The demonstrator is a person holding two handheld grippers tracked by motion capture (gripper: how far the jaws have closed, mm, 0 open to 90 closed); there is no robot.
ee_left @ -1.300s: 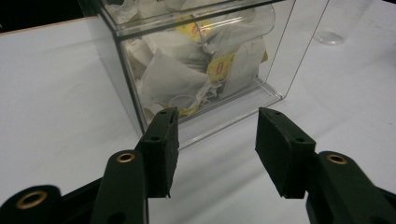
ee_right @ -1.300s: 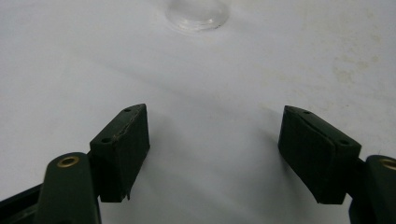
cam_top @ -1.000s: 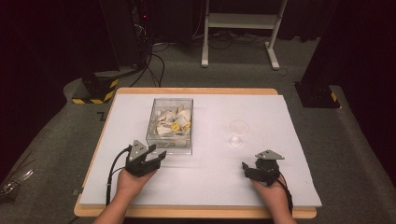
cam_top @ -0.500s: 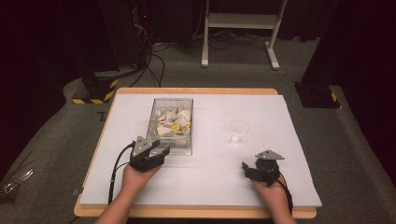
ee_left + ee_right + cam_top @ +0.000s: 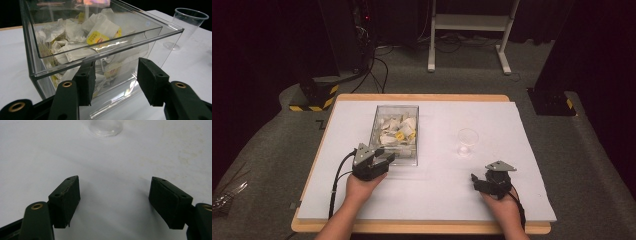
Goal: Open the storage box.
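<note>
Left hand-held gripper (image 5: 384, 161) sits right at the near short wall of the clear box (image 5: 377, 126), jaws spread and just now closing a little, nothing pinched; in the left gripper view the box wall stands straight ahead of the two black pads (image 5: 85, 82), very close, contact not certain. Box is heaped with tea bags (image 5: 100, 37) (white paper, some yellow tags), ahead of and slightly above the pads. Clear plastic cup (image 5: 467, 142) stands upright on the white tabletop (image 5: 522, 200), well off to that gripper's right. Right hand-held gripper (image 5: 473, 180) rests low on the tabletop, jaws spread wide on bare surface, the cup ahead of it, apart
</note>
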